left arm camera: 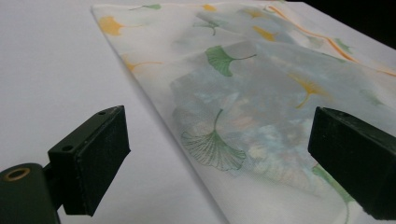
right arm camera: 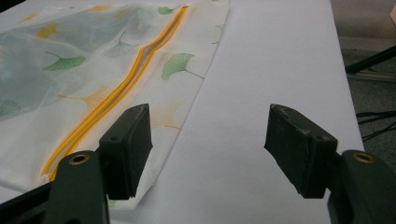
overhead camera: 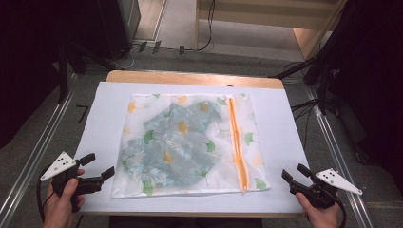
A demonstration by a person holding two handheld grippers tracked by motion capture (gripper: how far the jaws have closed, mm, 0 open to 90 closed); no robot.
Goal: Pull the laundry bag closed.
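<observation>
A white mesh bag (overhead camera: 190,142) printed with green and orange ginkgo leaves lies flat on the white sheet; a bluish cloth shows through it. Its orange zipper (overhead camera: 237,142) runs along the right side. My left gripper (overhead camera: 97,167) is held open just off the bag's near left corner, with nothing between its jaws. In the left gripper view the bag (left arm camera: 261,93) lies ahead of the left gripper (left arm camera: 219,158). My right gripper (overhead camera: 297,173) stands open beside the bag's near right corner. From the right gripper (right arm camera: 208,149) the zipper (right arm camera: 126,88) and bag edge sit at the left.
The white sheet (overhead camera: 285,128) covers a wooden table (overhead camera: 190,77). Bare sheet lies left and right of the bag. Metal rails (overhead camera: 33,147) flank the table on the floor, with cables and dark stands behind.
</observation>
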